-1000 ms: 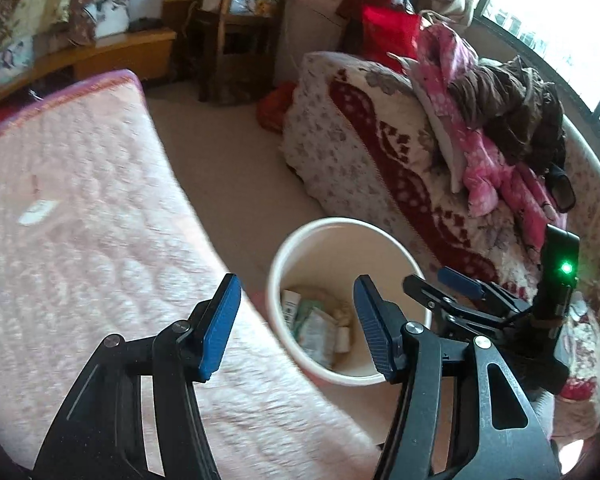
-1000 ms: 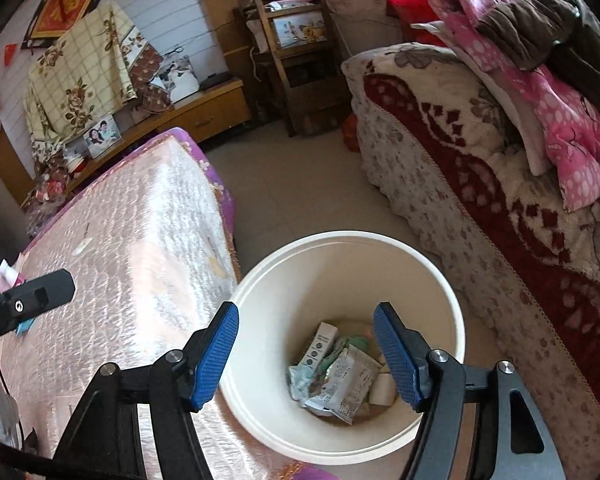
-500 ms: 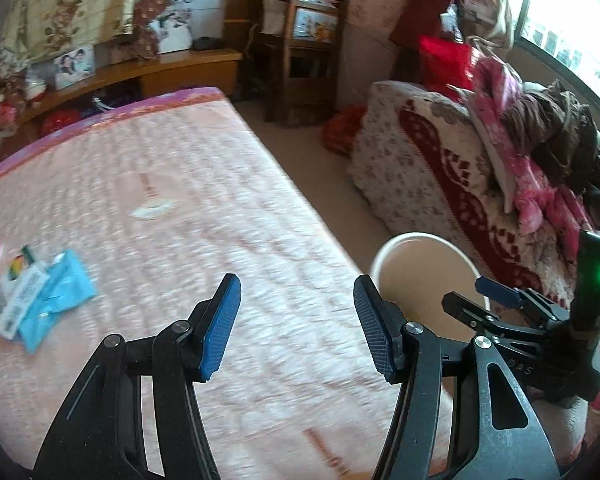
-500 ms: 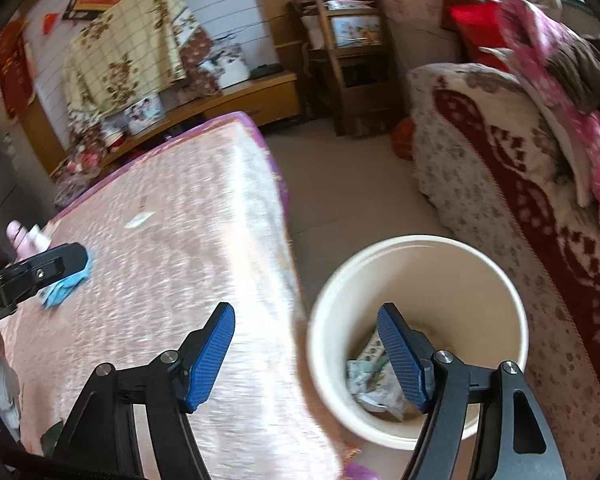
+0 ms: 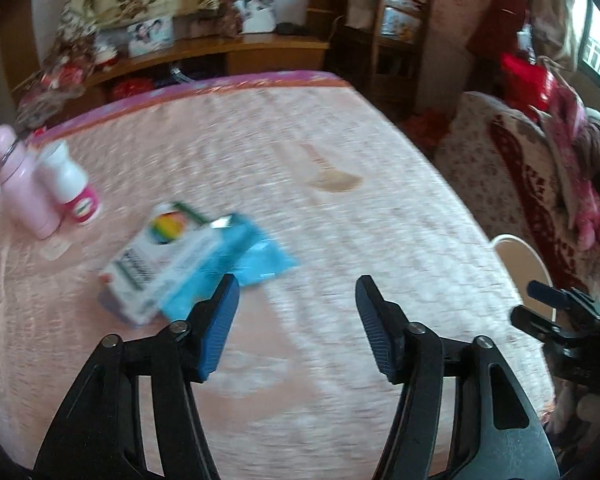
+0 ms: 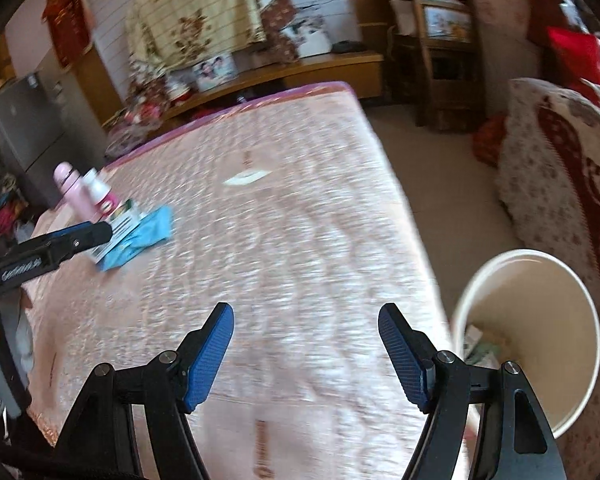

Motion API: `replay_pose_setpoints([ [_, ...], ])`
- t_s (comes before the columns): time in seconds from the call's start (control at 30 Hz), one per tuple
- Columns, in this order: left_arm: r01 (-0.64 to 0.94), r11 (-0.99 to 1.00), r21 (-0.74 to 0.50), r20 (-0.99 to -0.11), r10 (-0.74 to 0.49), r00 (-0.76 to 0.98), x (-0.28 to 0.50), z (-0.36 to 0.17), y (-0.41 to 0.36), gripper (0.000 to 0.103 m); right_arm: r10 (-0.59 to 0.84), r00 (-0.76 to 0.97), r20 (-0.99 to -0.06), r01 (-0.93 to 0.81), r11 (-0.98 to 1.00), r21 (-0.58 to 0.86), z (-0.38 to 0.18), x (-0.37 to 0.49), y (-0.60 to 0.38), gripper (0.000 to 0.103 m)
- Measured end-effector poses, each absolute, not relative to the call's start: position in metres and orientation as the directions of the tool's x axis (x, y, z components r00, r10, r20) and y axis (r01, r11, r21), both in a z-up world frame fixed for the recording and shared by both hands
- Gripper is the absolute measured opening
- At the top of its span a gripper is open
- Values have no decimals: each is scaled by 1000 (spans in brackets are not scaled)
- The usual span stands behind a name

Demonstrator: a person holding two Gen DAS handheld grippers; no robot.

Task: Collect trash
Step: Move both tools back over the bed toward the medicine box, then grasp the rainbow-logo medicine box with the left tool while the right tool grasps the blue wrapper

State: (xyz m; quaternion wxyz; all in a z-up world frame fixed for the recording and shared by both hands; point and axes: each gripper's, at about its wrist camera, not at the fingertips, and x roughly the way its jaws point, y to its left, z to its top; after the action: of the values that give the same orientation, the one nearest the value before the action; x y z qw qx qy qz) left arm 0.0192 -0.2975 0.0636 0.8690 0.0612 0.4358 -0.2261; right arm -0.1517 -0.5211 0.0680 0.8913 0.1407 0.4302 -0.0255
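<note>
A white carton with a rainbow print [image 5: 156, 268] lies on a blue wrapper [image 5: 252, 260] on the pink bed [image 5: 340, 240]; both also show in the right wrist view [image 6: 140, 236]. A small pale scrap [image 5: 334, 180] lies farther back on the bed. My left gripper [image 5: 294, 328] is open and empty, just right of the blue wrapper. My right gripper [image 6: 306, 356] is open and empty over the bed's near part. The cream trash bucket [image 6: 540, 320], holding several wrappers, stands on the floor right of the bed.
A pink flask [image 5: 18, 188] and a white bottle with a pink base [image 5: 70, 184] stand at the bed's left. A quilted sofa [image 6: 560, 160] with clothes is on the right. A wooden shelf [image 6: 440, 52] and a low cabinet line the far wall.
Both grippers have swung left from above the bucket to over the bed. The carton and blue wrapper came into the left wrist view and now lie close to the left finger. Both grippers stayed open.
</note>
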Motion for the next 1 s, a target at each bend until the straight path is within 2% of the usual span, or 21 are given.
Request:
replay_pose_setpoints([
  [0.3, 414, 910, -11, -816, -247, 522, 83, 43, -234, 63, 160, 589, -792, 63, 968, 243, 58, -107, -458, 73],
  [0.47, 500, 865, 27, -828, -261, 496, 99, 29, -238, 63, 205, 564, -800, 18, 965, 260, 50, -84, -435, 73],
  [0.53, 528, 849, 7, -840, -281, 464, 104, 25, -242, 63, 207, 555, -806, 5, 967, 253, 46, -75, -428, 73],
  [0.77, 534, 845, 23, -877, -239, 416, 123, 9, -261, 63, 216, 541, -813, -18, 969, 246, 39, -45, -410, 73],
  [0.8, 527, 849, 23, -882, -231, 411, 126, 6, -261, 62, 217, 536, -816, -19, 969, 245, 38, -41, -408, 73],
  [0.87, 507, 862, 34, -871, -223, 438, 126, 7, -261, 52, 226, 529, -818, -21, 967, 254, 35, -32, -405, 73],
  [0.9, 502, 865, 0, -873, -244, 422, 127, 8, -259, 50, 231, 527, -818, -22, 966, 258, 34, -30, -403, 73],
  [1.0, 462, 886, -41, -862, -265, 432, 126, 21, -244, 50, 260, 518, -815, -37, 959, 282, 32, -16, -392, 73],
])
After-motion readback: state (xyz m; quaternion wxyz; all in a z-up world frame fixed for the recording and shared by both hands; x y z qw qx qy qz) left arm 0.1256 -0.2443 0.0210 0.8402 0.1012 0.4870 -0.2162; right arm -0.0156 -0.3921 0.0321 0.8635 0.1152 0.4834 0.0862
